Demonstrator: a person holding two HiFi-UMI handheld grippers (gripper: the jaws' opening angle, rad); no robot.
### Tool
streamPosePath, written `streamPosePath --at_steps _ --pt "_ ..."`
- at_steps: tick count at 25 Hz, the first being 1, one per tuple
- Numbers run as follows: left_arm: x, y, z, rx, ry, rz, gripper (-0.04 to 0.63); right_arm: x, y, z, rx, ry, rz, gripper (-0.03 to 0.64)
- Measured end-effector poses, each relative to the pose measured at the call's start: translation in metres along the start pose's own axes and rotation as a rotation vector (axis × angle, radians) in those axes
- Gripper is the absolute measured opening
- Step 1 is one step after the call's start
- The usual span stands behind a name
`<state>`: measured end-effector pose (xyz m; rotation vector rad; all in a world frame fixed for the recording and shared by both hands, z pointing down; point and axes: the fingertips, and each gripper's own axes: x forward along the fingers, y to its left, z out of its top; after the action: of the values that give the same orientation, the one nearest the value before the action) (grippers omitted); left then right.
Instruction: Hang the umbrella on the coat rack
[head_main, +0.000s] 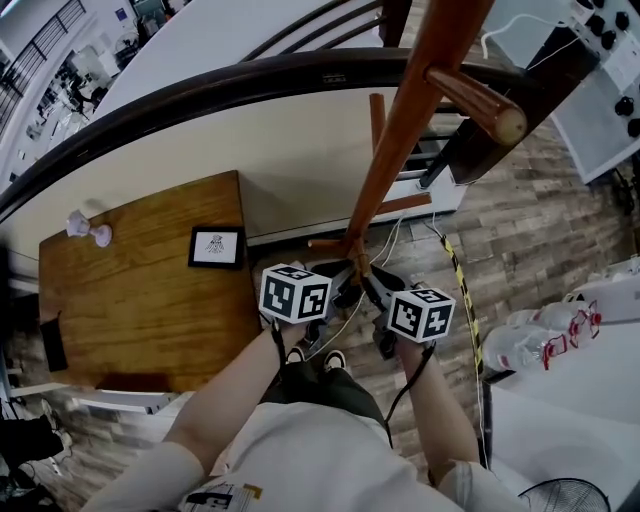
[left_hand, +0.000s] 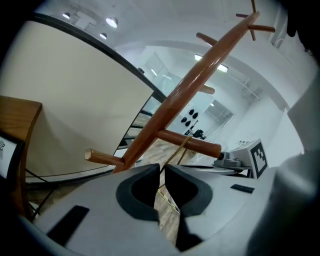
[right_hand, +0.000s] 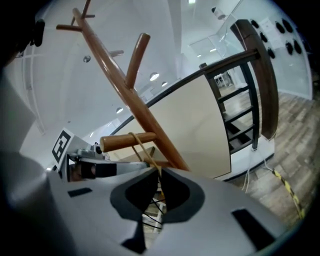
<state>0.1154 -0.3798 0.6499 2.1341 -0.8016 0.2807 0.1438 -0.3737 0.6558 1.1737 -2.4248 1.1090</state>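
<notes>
The brown wooden coat rack (head_main: 400, 130) leans up through the head view, its base by my grippers. A tan cord (left_hand: 179, 150) of the umbrella is looped over a low peg (left_hand: 190, 142) and runs down into the left gripper (left_hand: 163, 169), whose jaws are shut on it. From the other side, the same cord (right_hand: 142, 150) hangs off the peg (right_hand: 127, 141) into the right gripper (right_hand: 159, 172), also shut on it. Thin black umbrella ribs (right_hand: 152, 210) show below those jaws. In the head view the left gripper (head_main: 335, 285) and right gripper (head_main: 385, 295) sit close together over the dark umbrella (head_main: 355, 283).
A wooden table (head_main: 140, 290) with a framed picture (head_main: 216, 246) stands at left. A dark curved railing (head_main: 200, 90) runs behind the rack. White cables and a yellow-black strip (head_main: 460, 290) lie on the floor. Plastic bottles (head_main: 540, 340) stand on a white surface at right.
</notes>
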Motion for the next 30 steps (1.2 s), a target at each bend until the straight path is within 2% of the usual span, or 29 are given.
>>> streamPosePath --at_steps 1,4,8,12,17,23,30 --pt "0.002 0.003 0.001 -0.002 -0.005 0.005 0.034 0.003 -0.001 0.0 0.009 -0.012 0.006 0.029" --pt "0.004 0.009 0.002 -0.023 -0.033 0.019 0.029 0.011 -0.003 0.0 0.047 -0.047 0.03 0.028" --pt "-0.003 0.015 -0.003 0.001 -0.023 0.063 0.066 0.014 -0.001 -0.001 0.049 -0.047 0.013 0.049" --pt "-0.013 0.004 -0.011 0.019 -0.008 0.038 0.077 -0.001 0.007 0.001 0.042 -0.043 -0.026 0.054" --pt "-0.046 -0.023 -0.002 0.102 -0.036 0.043 0.077 -0.042 0.02 0.017 0.025 -0.076 -0.069 0.015" --pt "-0.09 -0.055 0.031 0.24 -0.096 0.054 0.061 -0.092 0.058 0.057 -0.099 -0.17 -0.074 0.005" --pt "-0.14 -0.097 0.076 0.337 -0.188 0.019 0.054 -0.135 0.115 0.105 -0.219 -0.276 -0.036 0.005"
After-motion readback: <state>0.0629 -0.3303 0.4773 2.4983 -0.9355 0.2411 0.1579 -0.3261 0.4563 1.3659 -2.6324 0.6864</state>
